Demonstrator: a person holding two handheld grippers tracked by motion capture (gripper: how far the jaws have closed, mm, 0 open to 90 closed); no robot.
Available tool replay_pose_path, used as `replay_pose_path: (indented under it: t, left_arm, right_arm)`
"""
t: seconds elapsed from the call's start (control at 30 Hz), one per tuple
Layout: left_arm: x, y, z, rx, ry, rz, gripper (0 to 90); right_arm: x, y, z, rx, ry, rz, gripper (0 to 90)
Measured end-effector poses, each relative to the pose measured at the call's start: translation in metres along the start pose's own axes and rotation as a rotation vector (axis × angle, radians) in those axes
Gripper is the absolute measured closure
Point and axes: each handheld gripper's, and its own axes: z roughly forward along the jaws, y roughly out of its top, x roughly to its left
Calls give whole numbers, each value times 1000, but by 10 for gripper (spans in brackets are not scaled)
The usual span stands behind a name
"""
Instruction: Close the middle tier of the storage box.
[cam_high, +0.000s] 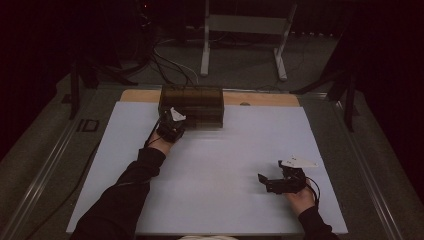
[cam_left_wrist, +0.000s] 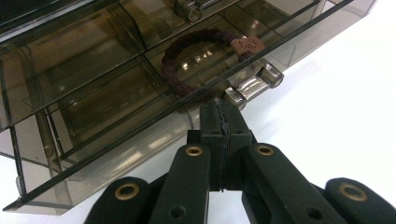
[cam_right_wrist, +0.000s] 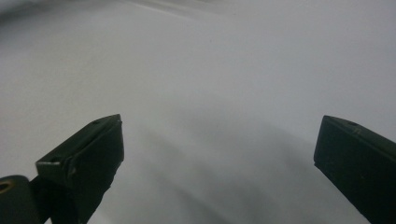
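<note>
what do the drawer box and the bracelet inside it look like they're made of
Smoky brown see-through drawer box: looks like hard glossy plastic, since it shows highlights and the dividers through its walls. Dark maroon braided bracelet: seems woven cord or leather, matte, with a tan tag.

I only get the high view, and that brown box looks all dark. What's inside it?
Observer: The left gripper view shows a dark braided bracelet with a small pink tag, lying in one compartment of the see-through box.
Operator: Is the left gripper open?
Observer: No. The left gripper has its jaws shut, tips right by the clear handle. I cannot tell whether they pinch it.
Operator: Is the other one holding something?
Observer: No. The right gripper has its jaws wide open, with just the white table between them.
</note>
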Motion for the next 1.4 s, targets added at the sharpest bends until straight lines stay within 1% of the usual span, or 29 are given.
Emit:
replay_pose_path:
  t: [0.3, 0.73, 0.93, 1.07, 1.2, 1.4]
  left_arm:
    - [3, 2, 5, 0, 4, -12, 900]
    - [5, 9, 9, 0, 19, 4, 900]
    - [6, 12, 11, -10, 20, 0, 900]
    - [7, 12, 12, -15, 22, -10, 900]
    - [8, 14, 14, -10, 28, -5, 900]
    - [9, 14, 17, -10, 33, -11, 900]
  right_arm:
    - [0, 0, 0, -1, 2, 0, 17]
    - [0, 0, 0, 0, 1, -1, 16]
    - [0, 0, 0, 1, 2, -2, 17]
    - [0, 0, 0, 0, 4, 0, 17]
    - [0, 0, 0, 1, 5, 0, 17]
    - [0, 0, 0, 0, 6, 1, 16]
